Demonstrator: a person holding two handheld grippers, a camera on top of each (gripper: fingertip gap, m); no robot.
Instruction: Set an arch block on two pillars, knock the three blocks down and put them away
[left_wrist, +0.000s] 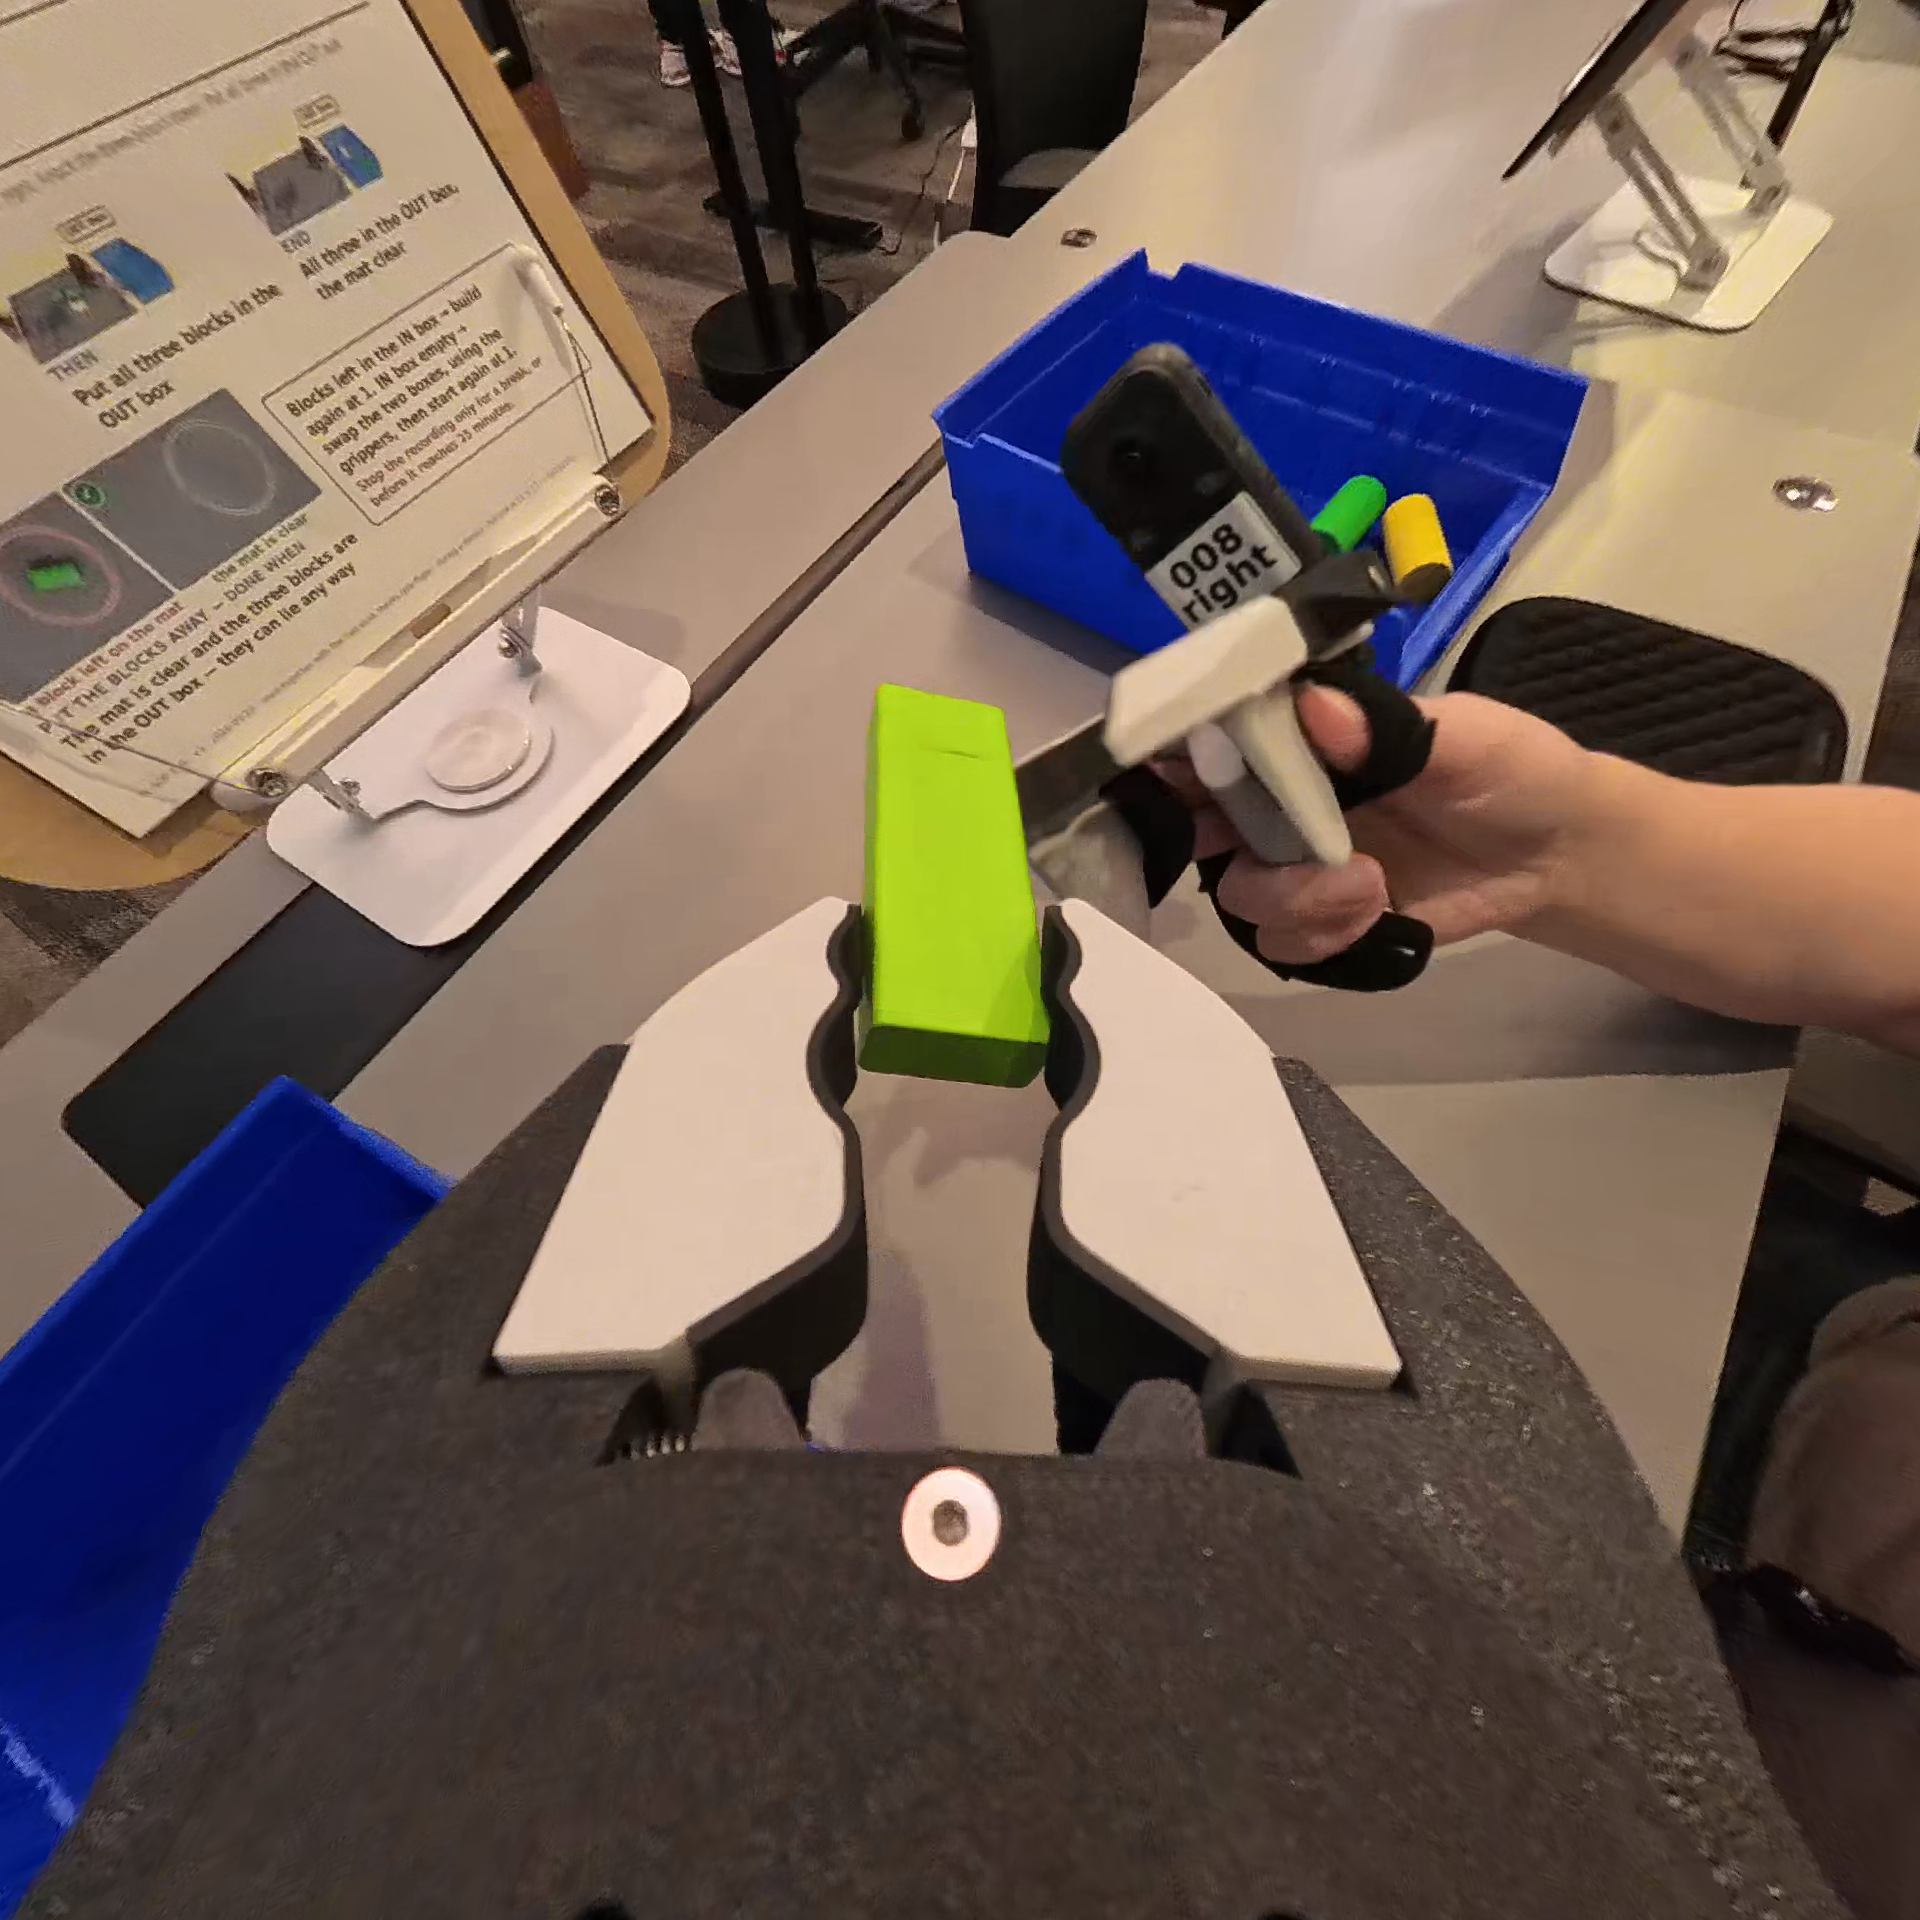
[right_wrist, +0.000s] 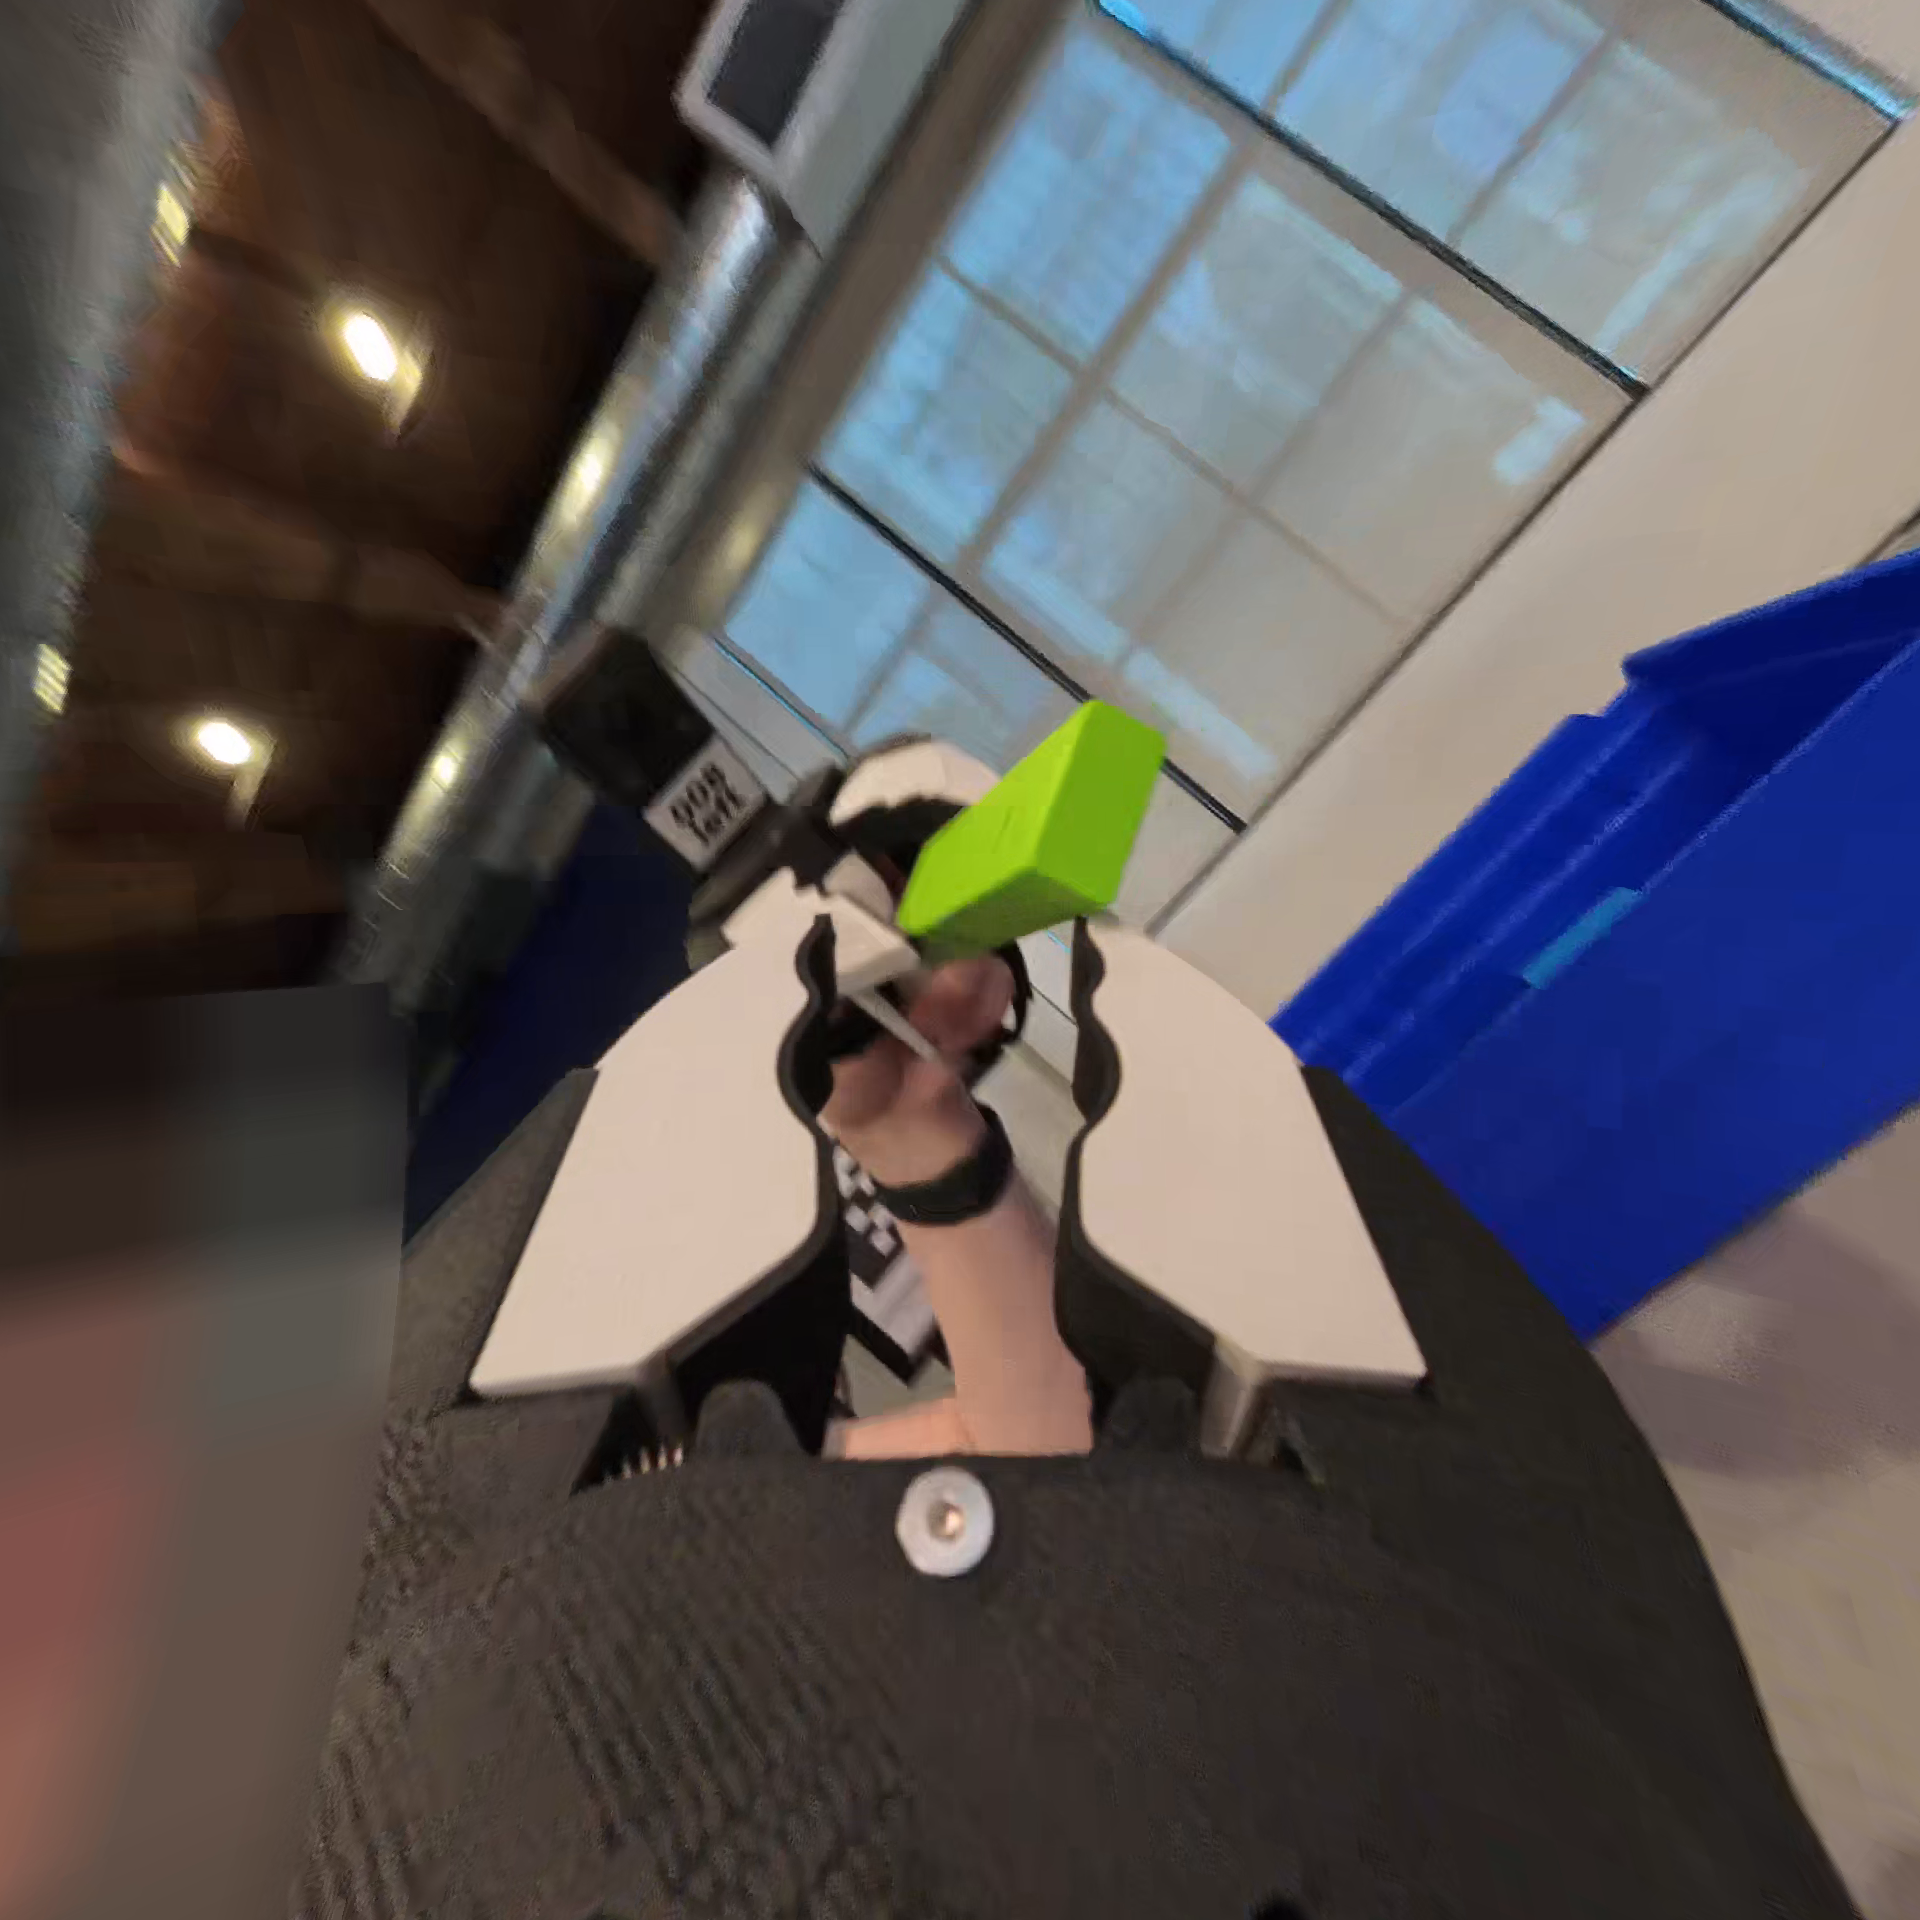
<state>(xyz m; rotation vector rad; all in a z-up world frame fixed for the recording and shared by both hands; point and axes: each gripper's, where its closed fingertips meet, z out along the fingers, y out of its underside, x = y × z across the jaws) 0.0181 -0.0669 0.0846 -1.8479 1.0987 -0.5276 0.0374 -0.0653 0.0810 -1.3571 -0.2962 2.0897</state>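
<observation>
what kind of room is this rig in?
Probably an office or lab set up for data collection: long grey desks, an instruction sheet on a stand, blue bins for blocks, and large windows under an exposed ceiling.

We see our left gripper clamped on a lime-green block held above the grey tabletop. Past it, the right gripper points up in a hand before a blue bin near the tabletop's far edge, holding green and yellow blocks.
</observation>
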